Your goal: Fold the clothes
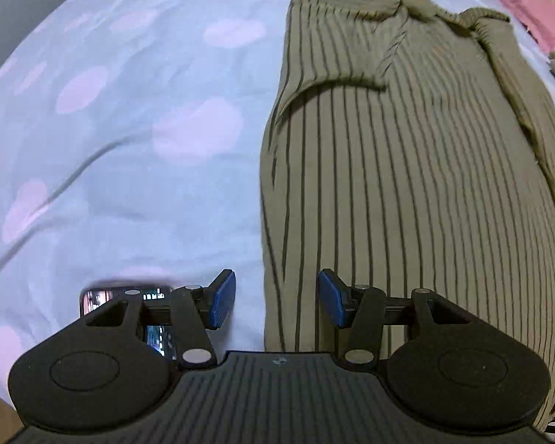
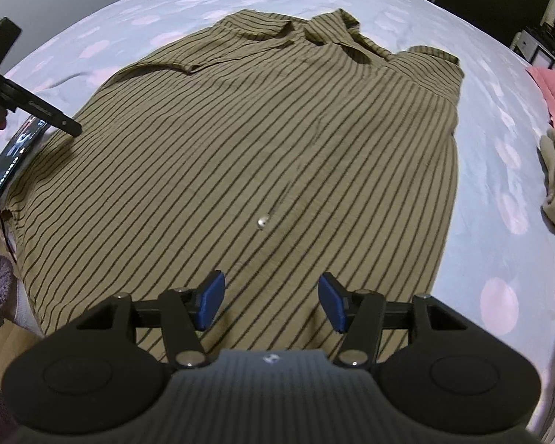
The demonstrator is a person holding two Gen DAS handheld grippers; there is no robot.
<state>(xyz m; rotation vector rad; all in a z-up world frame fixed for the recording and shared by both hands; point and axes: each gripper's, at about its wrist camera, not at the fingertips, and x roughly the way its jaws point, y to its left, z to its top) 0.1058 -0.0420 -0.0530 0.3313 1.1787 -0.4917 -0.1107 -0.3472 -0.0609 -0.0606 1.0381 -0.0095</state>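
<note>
Right wrist: one striped shirt [image 2: 262, 140], two open tools.

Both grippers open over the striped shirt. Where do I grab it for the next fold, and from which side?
Likely the hem. The striped shirt lies flat with its sleeves already folded in, collar at the far end. Bring the left gripper and right gripper down onto the near hem corners from the near bed edge, then fold toward the collar.

We see the right gripper [image 2: 270, 301] with jaws apart over the striped shirt [image 2: 240, 140] | shirt spread flat on the dotted bed [image 2: 499, 111] | left gripper [image 2: 37, 111] at the shirt's left edge | phone [image 2: 13, 155] beside it
</note>
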